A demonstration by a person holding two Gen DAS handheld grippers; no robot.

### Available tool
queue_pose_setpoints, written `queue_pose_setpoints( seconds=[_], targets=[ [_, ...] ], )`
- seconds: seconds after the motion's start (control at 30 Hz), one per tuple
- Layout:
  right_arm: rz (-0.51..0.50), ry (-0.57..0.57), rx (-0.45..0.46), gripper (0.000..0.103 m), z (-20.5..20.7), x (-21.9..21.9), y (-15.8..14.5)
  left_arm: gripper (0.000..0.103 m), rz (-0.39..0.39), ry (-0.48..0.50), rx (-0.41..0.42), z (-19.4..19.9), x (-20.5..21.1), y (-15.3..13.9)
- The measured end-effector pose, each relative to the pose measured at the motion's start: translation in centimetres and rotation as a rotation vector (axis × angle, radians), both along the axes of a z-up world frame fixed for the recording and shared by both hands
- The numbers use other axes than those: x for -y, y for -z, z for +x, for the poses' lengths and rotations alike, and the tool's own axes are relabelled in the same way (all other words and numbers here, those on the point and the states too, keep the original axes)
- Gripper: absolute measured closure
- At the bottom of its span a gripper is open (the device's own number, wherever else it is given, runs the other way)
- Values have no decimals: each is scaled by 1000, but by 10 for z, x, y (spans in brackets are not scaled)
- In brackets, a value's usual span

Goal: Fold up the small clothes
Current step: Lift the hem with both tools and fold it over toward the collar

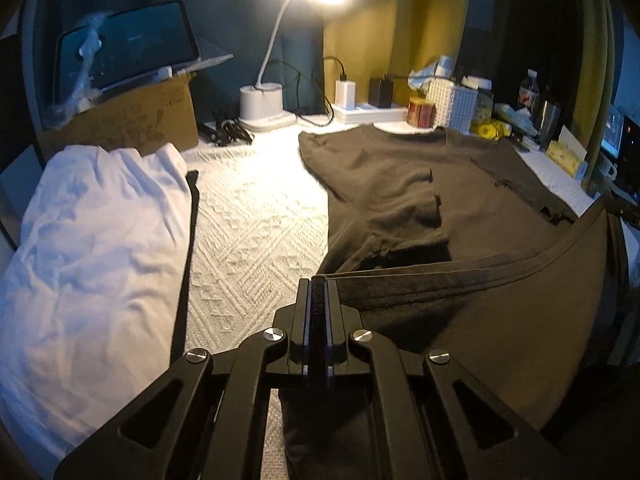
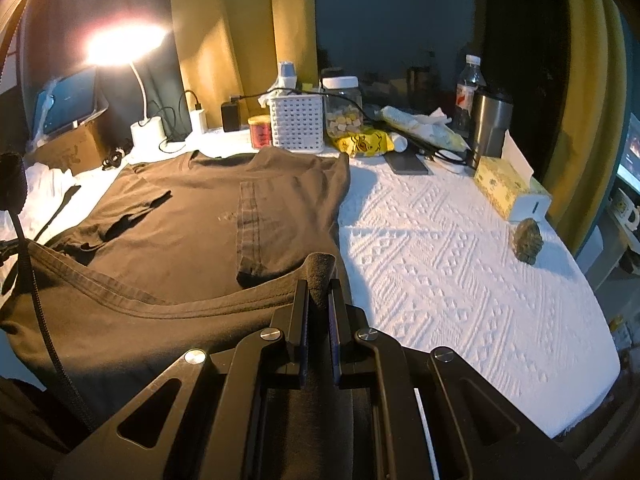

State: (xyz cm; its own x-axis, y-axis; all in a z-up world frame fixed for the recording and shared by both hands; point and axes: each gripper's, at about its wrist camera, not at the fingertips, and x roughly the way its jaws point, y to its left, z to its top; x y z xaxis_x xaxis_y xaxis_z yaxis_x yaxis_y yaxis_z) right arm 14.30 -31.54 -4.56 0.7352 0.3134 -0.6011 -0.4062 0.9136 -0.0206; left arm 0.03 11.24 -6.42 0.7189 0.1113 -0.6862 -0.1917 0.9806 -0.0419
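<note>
A dark brown T-shirt (image 1: 400, 184) (image 2: 200, 208) lies spread on the white textured cover (image 1: 256, 216) (image 2: 440, 260), neck towards the far clutter and both sleeves folded in over the body. Its bottom hem is lifted off the cover towards me and stretches between the two grippers. My left gripper (image 1: 319, 280) is shut on the hem's left corner, and the hem band runs off to the right from its jaws. My right gripper (image 2: 320, 276) is shut on the hem's right corner, with a tuft of fabric sticking up between its fingers.
A crumpled white garment (image 1: 92, 232) lies left of the shirt. Along the back stand a cardboard box (image 1: 132, 120), a lit desk lamp (image 1: 262, 106), chargers, a white basket (image 2: 298, 124), jars and a steel tumbler (image 2: 490, 120). A tissue box (image 2: 508, 188) sits at the right.
</note>
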Motion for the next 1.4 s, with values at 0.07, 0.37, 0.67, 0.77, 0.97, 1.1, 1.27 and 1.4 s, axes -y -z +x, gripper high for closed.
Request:
queue_pose_setpoints(
  seconds=[0.07, 0.37, 0.67, 0.77, 0.97, 1.1, 1.27, 1.4],
  targets=[
    [6, -5, 8, 94, 0, 0, -4, 99, 11, -1, 15, -1, 1, -7],
    [29, 10, 36, 94, 8, 4, -19, 99, 61, -21, 68, 12, -9, -30],
    [46, 25, 59, 94, 26, 5, -32, 99, 86, -14, 108, 36, -15, -50],
    [50, 26, 66, 94, 35, 3, -37, 99, 88, -15, 119, 44, -16, -55],
    [54, 32, 78, 94, 55, 0, -44, 99, 96, -23, 136, 62, -21, -63],
    [54, 31, 82, 94, 69, -4, -48, 99, 101, -23, 142, 75, -25, -66],
    [52, 37, 93, 94, 84, -12, -51, 99, 107, -24, 150, 90, -32, -69],
    [54, 45, 103, 93, 98, -16, -52, 99, 112, -18, 151, 105, -36, -69]
  ],
)
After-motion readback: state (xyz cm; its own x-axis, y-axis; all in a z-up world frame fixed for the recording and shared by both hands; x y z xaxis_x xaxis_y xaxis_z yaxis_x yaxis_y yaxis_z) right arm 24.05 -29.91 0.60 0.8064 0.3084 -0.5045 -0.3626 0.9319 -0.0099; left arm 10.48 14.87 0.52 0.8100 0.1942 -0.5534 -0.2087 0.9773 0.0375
